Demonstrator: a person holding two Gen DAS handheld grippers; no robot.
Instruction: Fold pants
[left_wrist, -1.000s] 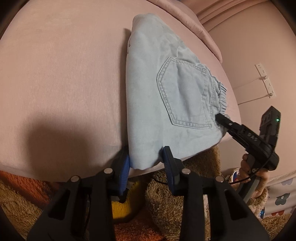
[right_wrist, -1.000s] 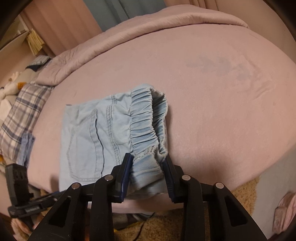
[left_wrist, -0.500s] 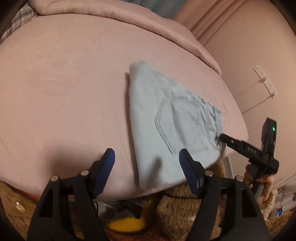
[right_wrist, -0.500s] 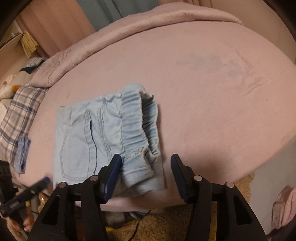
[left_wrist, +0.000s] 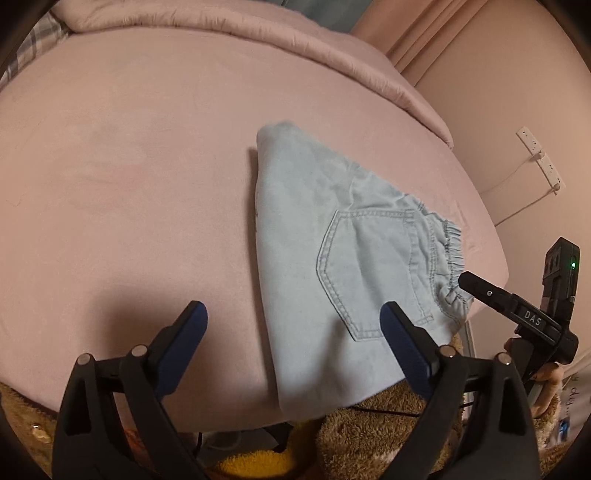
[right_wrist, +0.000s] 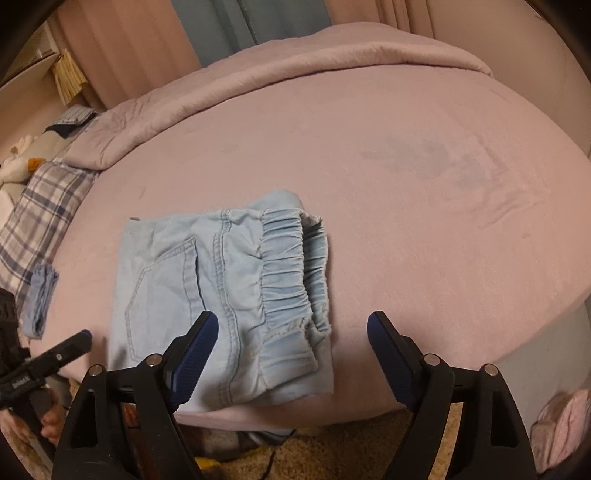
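The pants (right_wrist: 221, 295), light blue denim folded into a compact packet, lie flat on the pink bed (right_wrist: 424, 229) at its near edge, one corner overhanging slightly.

Seen from the right wrist, to the left of the pants a small folded blue cloth (right_wrist: 38, 301) rests on the bed near a plaid pillow (right_wrist: 40, 210). Nearer the pants, just off their lower left corner, the left claw (right_wrist: 83, 339) shows only as a dark tip. The pants show a back pocket on their left half and a gathered elastic waistband on their right. Over their near right corner hangs the right claw (right_wrist: 291, 350), its jaws opening; the waistband corner sits between the blue pads, which do not press it.

Seen from the left wrist, the left claw (left_wrist: 293, 332) is released too, jaws opening wide above the pants' near edge, with cloth between the pads untouched. A power strip (left_wrist: 541, 155) hangs on the wall, right of the pants.
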